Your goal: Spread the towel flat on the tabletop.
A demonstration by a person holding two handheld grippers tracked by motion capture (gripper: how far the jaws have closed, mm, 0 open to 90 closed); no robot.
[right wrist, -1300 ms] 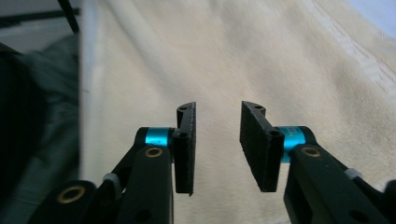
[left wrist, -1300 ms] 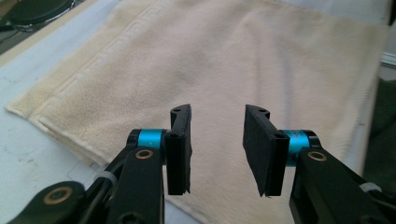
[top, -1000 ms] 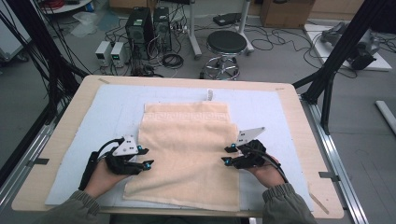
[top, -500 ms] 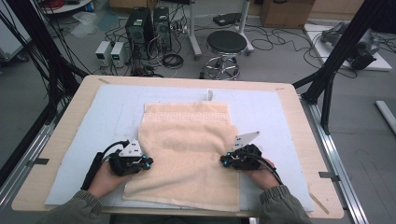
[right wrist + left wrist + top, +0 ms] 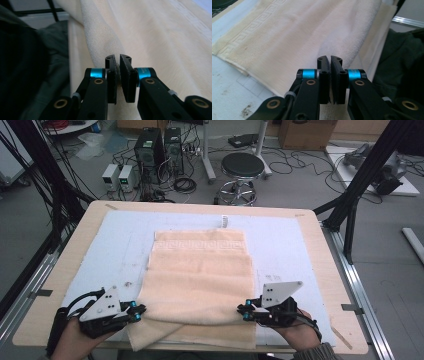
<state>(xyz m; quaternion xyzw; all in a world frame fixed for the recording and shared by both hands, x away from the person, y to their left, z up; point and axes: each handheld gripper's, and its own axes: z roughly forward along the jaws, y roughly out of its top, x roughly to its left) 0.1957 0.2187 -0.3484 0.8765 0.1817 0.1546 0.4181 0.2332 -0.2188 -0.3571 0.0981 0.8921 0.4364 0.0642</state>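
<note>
Towel (image 5: 200,285) — beige, partly folded, centre of blue mat (image 5: 300,255), near edge at 6 o'clock lifted off the table. L gripper (image 5: 137,311) clamped on its 7 o'clock corner, R gripper (image 5: 243,312) on the 5 o'clock corner; jaws just closed, cloth pinched between. Both hands low, jaws pointing inward — prob. set to carry the edge toward 12.

Quick count: one beige towel (image 5: 200,280) mid-frame on one wooden table (image 5: 320,270), two handheld grippers at the bottom, one left gripper (image 5: 137,312) and one right gripper (image 5: 242,312). Up top: one black stool (image 5: 242,166), two PC towers (image 5: 160,142).
</note>
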